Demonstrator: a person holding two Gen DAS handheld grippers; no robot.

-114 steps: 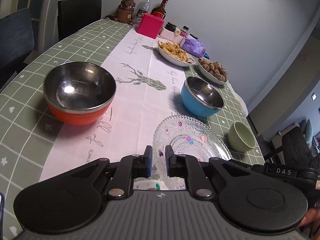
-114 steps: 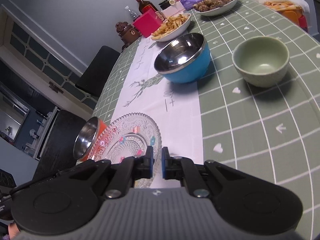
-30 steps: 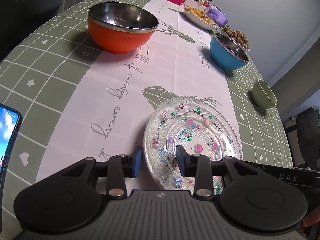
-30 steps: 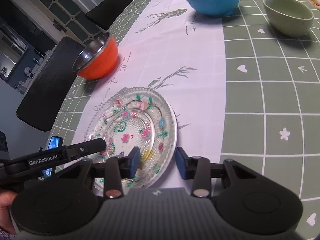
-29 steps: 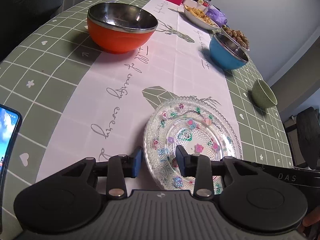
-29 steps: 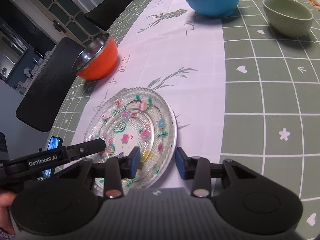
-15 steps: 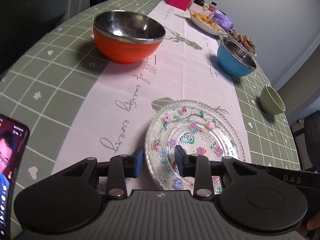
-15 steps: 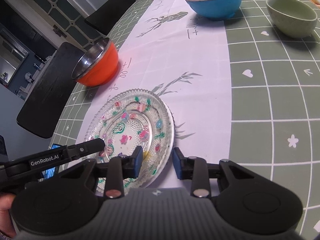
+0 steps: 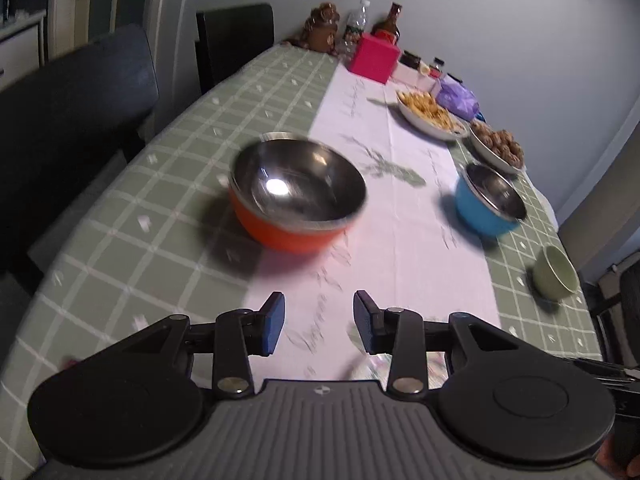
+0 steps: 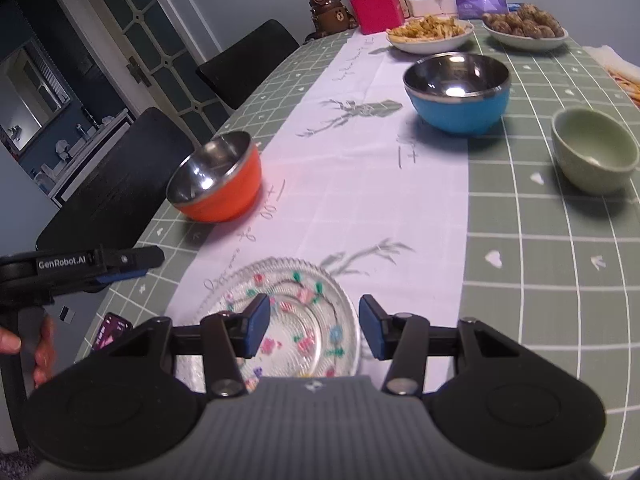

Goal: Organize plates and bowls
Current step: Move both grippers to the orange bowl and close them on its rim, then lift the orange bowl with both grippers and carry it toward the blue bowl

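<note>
A patterned glass plate (image 10: 288,316) lies on the white runner at the near end of the table, just in front of my open, empty right gripper (image 10: 312,330). An orange steel-lined bowl (image 9: 298,196) (image 10: 218,178) stands ahead of my open, empty left gripper (image 9: 318,322). A blue steel-lined bowl (image 9: 490,202) (image 10: 458,90) stands further along on the right. A small green bowl (image 9: 556,274) (image 10: 594,154) sits near the right table edge. The left gripper also shows at the left of the right wrist view (image 10: 132,264).
Two dishes of food (image 10: 430,34) (image 10: 526,28), a pink box (image 10: 376,10), bottles and jars stand at the far end. Dark chairs (image 9: 76,120) line the left side. A phone (image 10: 112,330) lies near the left table edge.
Both grippers have opened wider and lifted back from the glass plate, which stays on the runner. The left gripper has swung up to face the orange bowl.
</note>
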